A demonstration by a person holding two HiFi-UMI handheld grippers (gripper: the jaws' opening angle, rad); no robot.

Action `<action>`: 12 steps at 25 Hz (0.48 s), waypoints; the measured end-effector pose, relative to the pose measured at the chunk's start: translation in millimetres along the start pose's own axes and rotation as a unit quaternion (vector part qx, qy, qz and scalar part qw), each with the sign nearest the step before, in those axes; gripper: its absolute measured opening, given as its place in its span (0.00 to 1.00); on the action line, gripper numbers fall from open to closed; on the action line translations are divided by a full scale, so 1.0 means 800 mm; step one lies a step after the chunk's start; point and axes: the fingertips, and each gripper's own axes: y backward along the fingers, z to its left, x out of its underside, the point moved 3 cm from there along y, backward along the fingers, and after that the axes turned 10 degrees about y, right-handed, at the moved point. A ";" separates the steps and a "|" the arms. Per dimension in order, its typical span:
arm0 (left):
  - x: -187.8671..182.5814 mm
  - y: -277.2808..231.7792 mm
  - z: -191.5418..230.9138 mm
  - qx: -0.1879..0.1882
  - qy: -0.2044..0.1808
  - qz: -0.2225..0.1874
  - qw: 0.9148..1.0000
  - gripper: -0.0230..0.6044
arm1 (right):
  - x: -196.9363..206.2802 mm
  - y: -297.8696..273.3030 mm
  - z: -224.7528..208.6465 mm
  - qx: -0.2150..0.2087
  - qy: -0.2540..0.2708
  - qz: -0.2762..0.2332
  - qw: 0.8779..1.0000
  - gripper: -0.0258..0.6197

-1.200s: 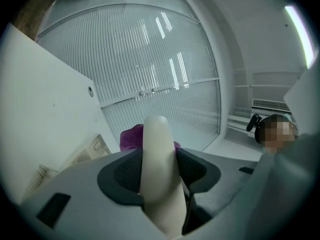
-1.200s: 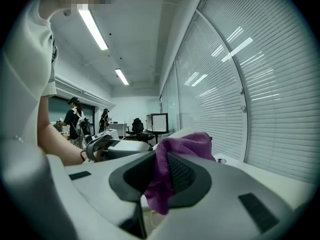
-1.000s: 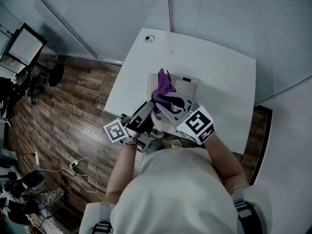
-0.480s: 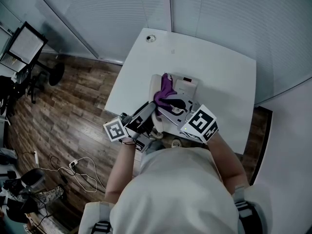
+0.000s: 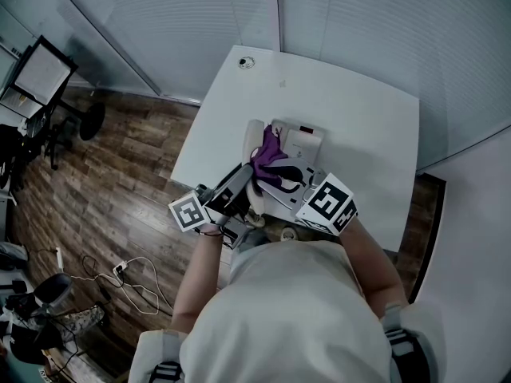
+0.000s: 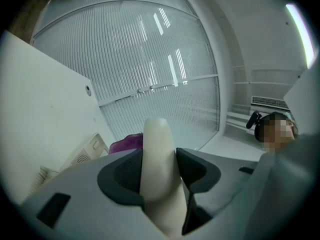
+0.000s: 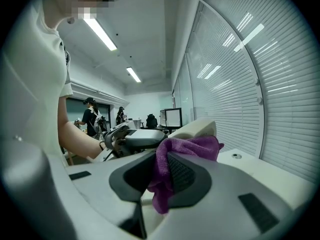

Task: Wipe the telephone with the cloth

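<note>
The cream telephone handset (image 5: 255,132) is lifted off the telephone base (image 5: 302,144) on the white table (image 5: 359,110). My left gripper (image 5: 248,185) is shut on its near end; in the left gripper view the handset (image 6: 157,159) stands up between the two pads. My right gripper (image 5: 277,174) is shut on the purple cloth (image 5: 268,152), which lies against the handset's middle. In the right gripper view the cloth (image 7: 189,149) hangs from the pads and drapes over the handset (image 7: 201,129). The cloth's edge (image 6: 125,144) shows behind the left jaws.
The table's left edge drops to a wooden floor with cables (image 5: 132,274) and a monitor on a stand (image 5: 40,74). A round cable hole (image 5: 245,63) sits at the table's far left corner. Glass walls with blinds close the back. People stand in the distance (image 7: 91,115).
The cloth has slid a little along the handset toward me, so the handset's far end now shows bare. The right gripper shifted slightly; the left one held still.
</note>
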 end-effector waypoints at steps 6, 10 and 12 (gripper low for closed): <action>-0.013 -0.002 0.002 -0.005 0.001 -0.019 1.000 0.39 | 0.001 -0.004 0.002 -0.019 0.004 0.005 1.000 0.17; -0.020 0.000 0.001 -0.007 0.000 -0.029 1.000 0.39 | 0.002 -0.007 0.009 -0.026 0.010 0.011 1.000 0.17; -0.021 0.002 0.001 -0.007 0.004 -0.036 0.999 0.39 | 0.002 -0.007 0.014 -0.029 0.010 0.012 0.999 0.17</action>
